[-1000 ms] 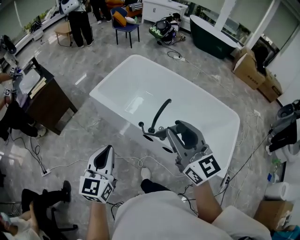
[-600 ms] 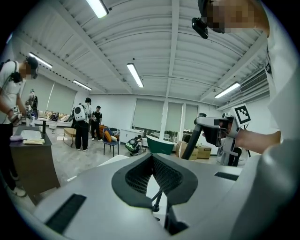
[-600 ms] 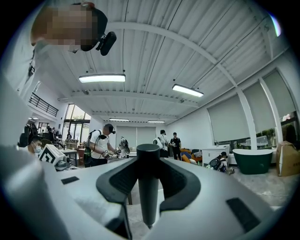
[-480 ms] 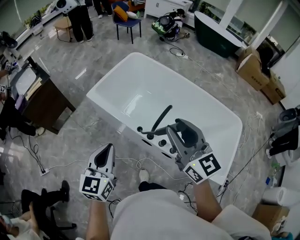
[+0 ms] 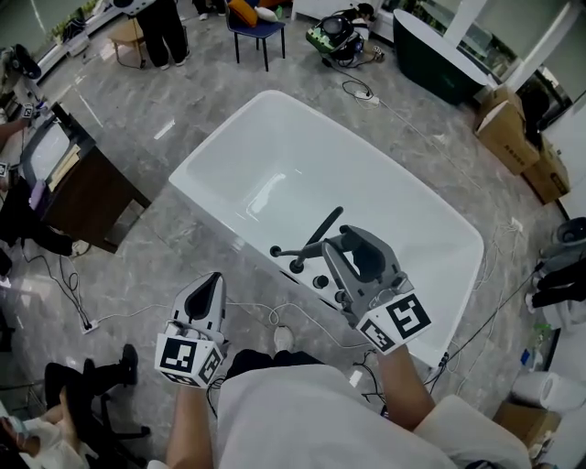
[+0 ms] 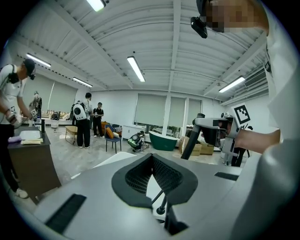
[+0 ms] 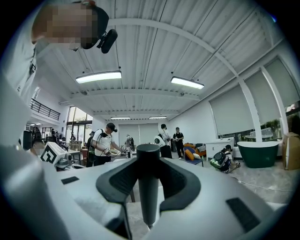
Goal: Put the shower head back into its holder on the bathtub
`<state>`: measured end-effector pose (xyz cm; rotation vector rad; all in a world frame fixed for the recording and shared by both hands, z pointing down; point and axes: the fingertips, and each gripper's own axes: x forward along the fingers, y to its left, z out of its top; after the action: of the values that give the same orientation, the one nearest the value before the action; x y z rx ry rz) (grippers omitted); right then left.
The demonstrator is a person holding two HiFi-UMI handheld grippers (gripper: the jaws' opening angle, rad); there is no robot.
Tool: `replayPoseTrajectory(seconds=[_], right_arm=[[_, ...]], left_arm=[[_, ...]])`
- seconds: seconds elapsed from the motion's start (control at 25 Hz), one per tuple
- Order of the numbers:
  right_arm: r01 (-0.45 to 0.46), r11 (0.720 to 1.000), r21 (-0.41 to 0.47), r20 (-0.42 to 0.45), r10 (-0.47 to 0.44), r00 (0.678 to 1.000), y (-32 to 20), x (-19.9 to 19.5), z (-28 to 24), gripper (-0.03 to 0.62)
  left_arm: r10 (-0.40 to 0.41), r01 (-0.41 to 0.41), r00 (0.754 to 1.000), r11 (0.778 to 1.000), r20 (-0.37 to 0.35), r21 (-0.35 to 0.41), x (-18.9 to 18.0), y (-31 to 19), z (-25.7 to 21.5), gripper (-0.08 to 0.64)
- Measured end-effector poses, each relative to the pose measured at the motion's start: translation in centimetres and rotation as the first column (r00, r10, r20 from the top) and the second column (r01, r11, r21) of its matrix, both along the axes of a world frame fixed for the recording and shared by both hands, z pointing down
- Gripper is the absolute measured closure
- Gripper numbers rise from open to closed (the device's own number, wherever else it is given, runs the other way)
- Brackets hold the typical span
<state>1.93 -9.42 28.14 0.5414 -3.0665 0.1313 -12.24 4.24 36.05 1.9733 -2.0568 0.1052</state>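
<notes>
A white bathtub (image 5: 275, 156) fills the middle of the head view. Dark faucet fittings (image 5: 296, 266) stand on its near rim. My right gripper (image 5: 337, 243) is shut on the dark stick-shaped shower head (image 5: 325, 227), which slants up over the tub just beyond the fittings. In the right gripper view the shower head (image 7: 148, 187) stands upright between the jaws of the right gripper (image 7: 149, 161). The left gripper (image 5: 213, 279) hovers over the floor, left of the fittings and short of the tub, shut and holding nothing. From the left gripper (image 6: 152, 157) view the shower head (image 6: 190, 145) shows at the right.
A wooden desk (image 5: 82, 192) stands left of the tub. Cables (image 5: 275, 316) trail over the marble floor by the tub's near side. Farther back are a blue chair (image 5: 256, 27), a dark green tub (image 5: 439, 64), cardboard boxes (image 5: 513, 137) and people (image 5: 165, 27).
Both grippers have come closer to the tub's near rim. The shower head in the right gripper now hangs right behind the faucet fittings. Neither gripper's jaws have changed.
</notes>
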Motion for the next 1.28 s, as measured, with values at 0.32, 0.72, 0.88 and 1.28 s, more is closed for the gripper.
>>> replayPoseTrajectory(seconds=[0.32, 0.72, 0.88, 1.28], right_arm=[[-0.030, 0.998, -0.053, 0.019, 0.031, 0.999, -1.4, -1.1, 0.5, 0.446], [-0.181, 0.982, -0.053, -0.025, 0.180, 0.983, -3.3, -3.4, 1.9, 0.446], [-0.239, 0.969, -0.064, -0.033, 0.237, 0.971, -3.6, -3.3, 1.8, 0.446], [-0.339, 0.938, -0.072, -0.111, 0.330, 0.937, -3.6, -6.0, 4.7, 0.446]], left_arm=[[0.038, -0.039, 0.999, 0.999, -0.014, -0.020, -1.4, -1.7, 0.9, 0.549], [0.267, -0.268, 0.963, 0.963, -0.022, -0.037, -3.4, -7.8, 2.1, 0.549], [0.361, -0.362, 0.932, 0.931, -0.023, -0.048, -3.1, -10.2, 2.1, 0.549], [0.520, -0.525, 0.850, 0.849, -0.085, -0.058, -3.6, -12.9, 4.3, 0.549]])
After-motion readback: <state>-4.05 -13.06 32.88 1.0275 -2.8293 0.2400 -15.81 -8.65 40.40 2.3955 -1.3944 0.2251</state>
